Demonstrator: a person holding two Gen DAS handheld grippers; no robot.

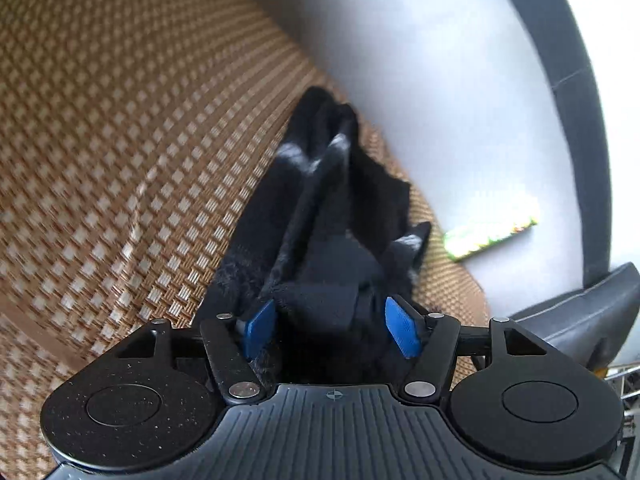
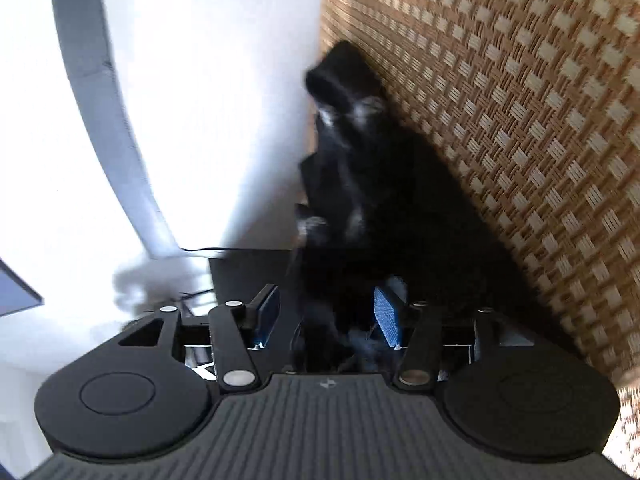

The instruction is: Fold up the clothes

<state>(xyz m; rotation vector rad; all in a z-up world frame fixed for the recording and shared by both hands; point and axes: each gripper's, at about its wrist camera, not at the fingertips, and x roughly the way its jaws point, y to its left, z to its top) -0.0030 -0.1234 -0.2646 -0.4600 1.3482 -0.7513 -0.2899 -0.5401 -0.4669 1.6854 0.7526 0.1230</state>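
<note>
A black garment (image 1: 320, 200) with small white marks lies bunched in a long strip on a brown and cream woven mat (image 1: 120, 140), close to the mat's edge. My left gripper (image 1: 331, 330) hangs over the garment's near end. Its blue pads (image 1: 260, 328) stand well apart, with black cloth lying loosely between them. In the right wrist view the same garment (image 2: 380, 184) runs along the mat (image 2: 520, 120) beside the white floor. My right gripper (image 2: 327, 316) is open, and dark cloth sits between its blue pads (image 2: 387, 316) without being pinched. Both views are motion-blurred.
A green box (image 1: 490, 228) lies on the white floor (image 1: 440, 80) just off the mat. A dark grey band (image 1: 568, 80) curves along the floor's far side, and a dark leather-like object (image 1: 580, 320) sits at the right. A black slab (image 2: 248, 272) and a thin cable (image 2: 196, 294) are near the right gripper.
</note>
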